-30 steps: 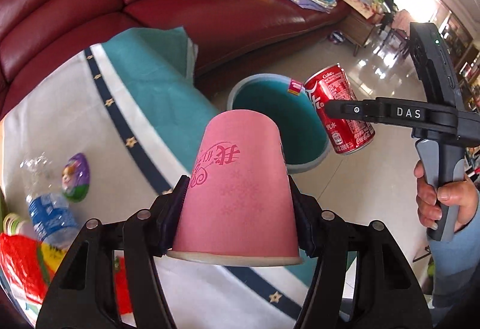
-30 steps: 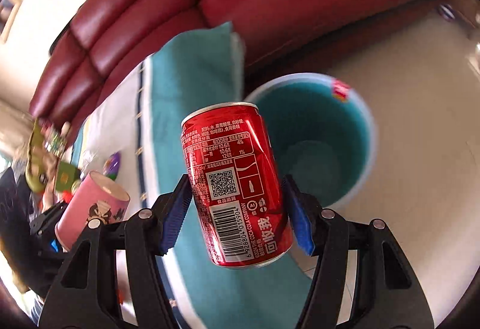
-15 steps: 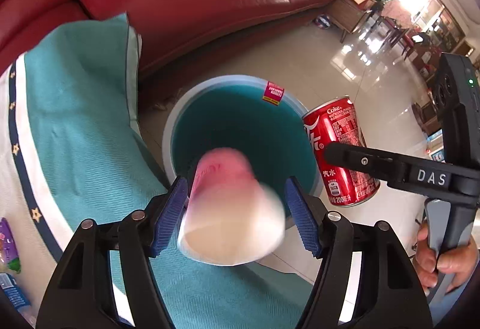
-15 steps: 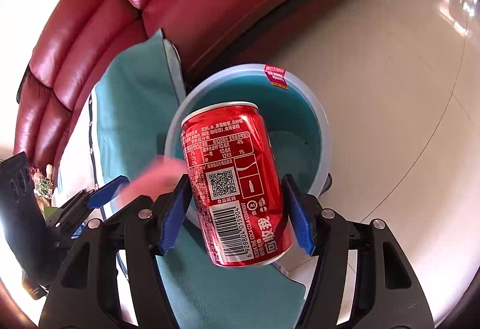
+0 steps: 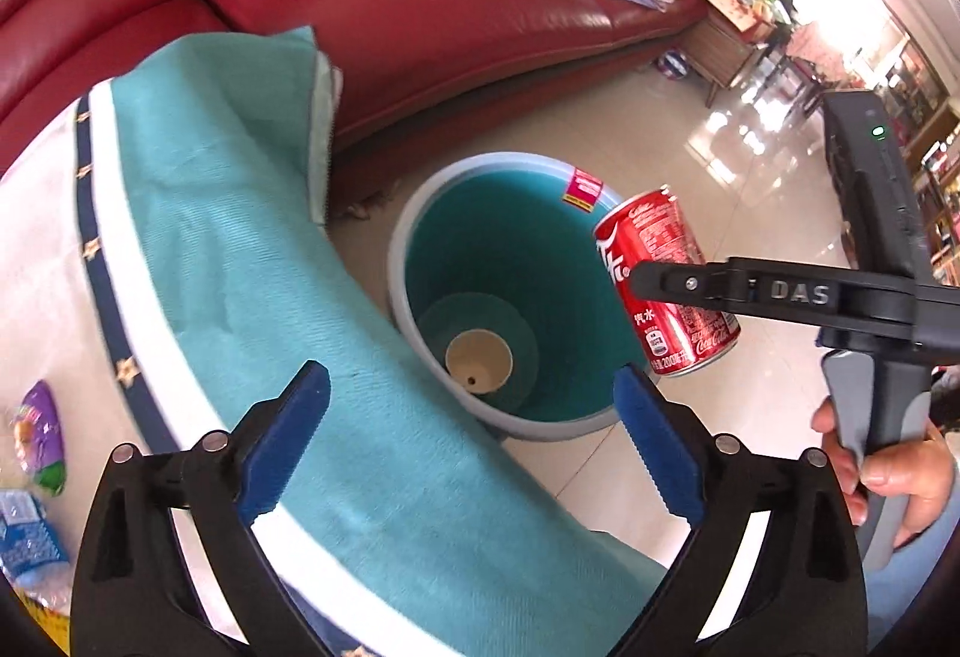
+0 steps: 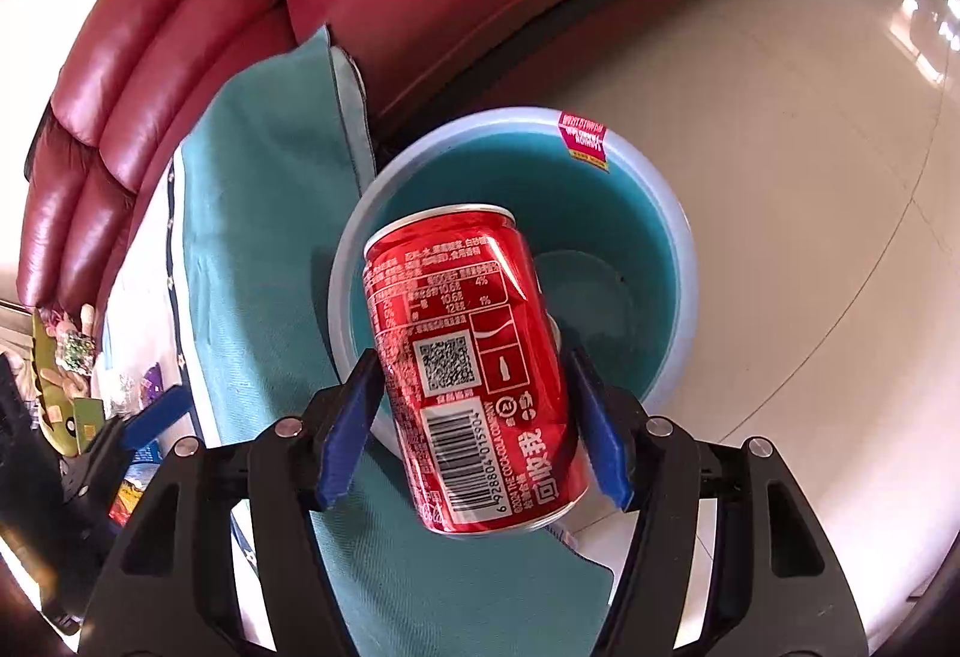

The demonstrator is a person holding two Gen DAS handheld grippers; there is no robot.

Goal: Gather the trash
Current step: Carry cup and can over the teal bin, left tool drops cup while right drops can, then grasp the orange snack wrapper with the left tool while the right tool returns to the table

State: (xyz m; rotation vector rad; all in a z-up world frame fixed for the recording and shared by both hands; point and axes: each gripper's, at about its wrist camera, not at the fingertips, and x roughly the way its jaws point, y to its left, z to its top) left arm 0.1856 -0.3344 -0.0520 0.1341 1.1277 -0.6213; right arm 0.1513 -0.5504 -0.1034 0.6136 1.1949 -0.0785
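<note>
The teal bin point(image 5: 399, 261) stands on the floor beside the table. A pink paper cup point(image 5: 478, 360) lies upright at its bottom, pale inside showing. Above the bin's near rim, my left gripper point(image 5: 471, 376) has its jaws opening wide, with nothing between them. A red cola can point(image 6: 474, 369) sits upright between the blue pads of my right gripper point(image 6: 473, 357), over the bin's point(image 6: 678, 249) near side. Those jaws are opening, and the pads still touch the can's sides. In the left wrist view the can point(image 5: 666, 285) hangs at the bin's right rim.
A teal cloth point(image 5: 240, 249) drapes the table edge next to the bin. A red leather sofa point(image 5: 420, 15) runs behind, with books on it. A plastic bottle point(image 5: 24, 531) and a purple wrapper point(image 5: 39, 435) lie on the table at left. A hand point(image 5: 888, 477) holds the right gripper.
The left gripper moved over the bin and let go of the pink cup, which fell to the bin's bottom. The right gripper carried the can lower, over the bin.
</note>
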